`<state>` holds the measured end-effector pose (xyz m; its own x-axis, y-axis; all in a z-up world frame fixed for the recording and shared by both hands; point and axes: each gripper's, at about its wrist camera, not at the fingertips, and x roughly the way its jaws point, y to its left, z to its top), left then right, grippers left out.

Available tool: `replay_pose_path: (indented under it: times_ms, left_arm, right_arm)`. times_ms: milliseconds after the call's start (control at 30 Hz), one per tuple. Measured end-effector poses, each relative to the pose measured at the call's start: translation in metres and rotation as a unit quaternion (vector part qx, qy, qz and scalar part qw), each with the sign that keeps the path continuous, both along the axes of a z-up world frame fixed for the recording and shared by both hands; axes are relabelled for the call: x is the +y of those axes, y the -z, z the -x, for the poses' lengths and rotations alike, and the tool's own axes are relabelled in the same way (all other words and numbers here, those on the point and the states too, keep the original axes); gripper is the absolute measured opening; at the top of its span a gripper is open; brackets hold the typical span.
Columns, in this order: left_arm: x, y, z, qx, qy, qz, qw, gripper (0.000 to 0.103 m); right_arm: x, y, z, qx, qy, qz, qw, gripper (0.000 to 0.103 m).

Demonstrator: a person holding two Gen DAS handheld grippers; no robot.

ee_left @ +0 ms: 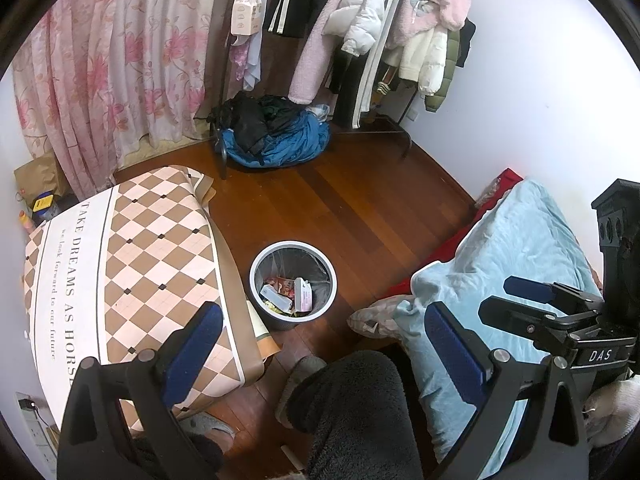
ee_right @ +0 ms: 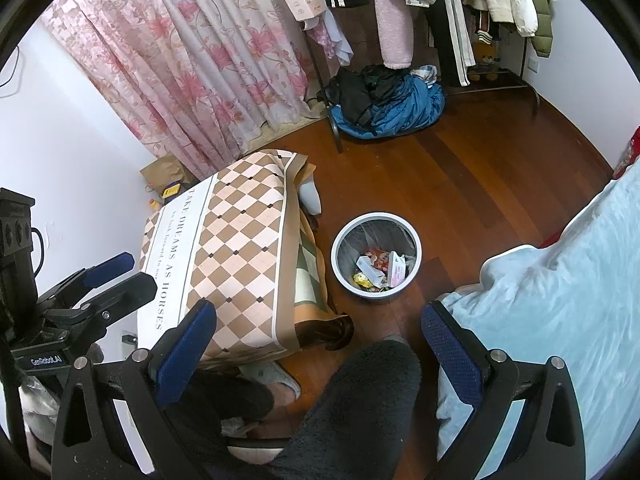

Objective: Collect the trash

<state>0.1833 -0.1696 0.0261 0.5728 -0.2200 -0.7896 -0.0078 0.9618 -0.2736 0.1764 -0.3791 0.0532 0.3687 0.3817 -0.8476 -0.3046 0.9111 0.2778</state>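
A grey waste bin (ee_left: 293,284) with a plastic liner stands on the wooden floor, also in the right wrist view (ee_right: 376,257). It holds trash (ee_left: 286,290): wrappers, a white box and a pink-white packet (ee_right: 380,270). My left gripper (ee_left: 324,332) is open and empty, held high above the floor near the bin. My right gripper (ee_right: 320,332) is open and empty, also well above the bin. The right gripper also shows in the left wrist view (ee_left: 520,300), and the left gripper in the right wrist view (ee_right: 116,276).
A low table under a checkered cloth (ee_left: 132,264) stands left of the bin. A bed with a light blue blanket (ee_left: 500,264) is on the right. My dark-trousered knee (ee_left: 352,412) is below. A clothes pile (ee_left: 276,132), clothes rack and pink curtain (ee_left: 108,64) lie beyond.
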Motion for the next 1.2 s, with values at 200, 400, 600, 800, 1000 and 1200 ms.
replay_pose_path:
  times_ms: [200, 400, 600, 800, 1000, 1200]
  left_arm:
    - [0.0003, 0.0005, 0.0007, 0.001, -0.002, 0.001, 1.0000, 0.103]
    - [0.0021, 0.0005, 0.0014, 0.000, -0.002, 0.000, 1.0000, 0.103]
    - [0.0028, 0.0003, 0.0007, 0.000, -0.007, 0.001, 1.0000, 0.103]
    - [0.0050, 0.0004, 0.0014, 0.000, -0.005, 0.001, 1.0000, 0.103]
    - [0.0058, 0.0006, 0.0017, 0.001, -0.005, 0.001, 1.0000, 0.103]
    - [0.0064, -0.0007, 0.0016, -0.002, -0.008, 0.004, 1.0000, 0.103]
  right_arm:
    - [0.0017, 0.0000, 0.0010, 0.000, 0.001, 0.001, 1.000, 0.103]
    - [0.0032, -0.0007, 0.0018, 0.000, 0.000, 0.000, 1.000, 0.103]
    - [0.0015, -0.0021, 0.0034, 0.001, -0.010, 0.001, 1.000, 0.103]
    - [0.0023, -0.0028, 0.0056, 0.001, -0.012, 0.002, 1.000, 0.103]
    - [0.0047, -0.0031, 0.0062, 0.000, -0.011, 0.002, 1.000, 0.103]
    - [0.0067, -0.0031, 0.0060, 0.001, -0.011, 0.002, 1.000, 0.103]
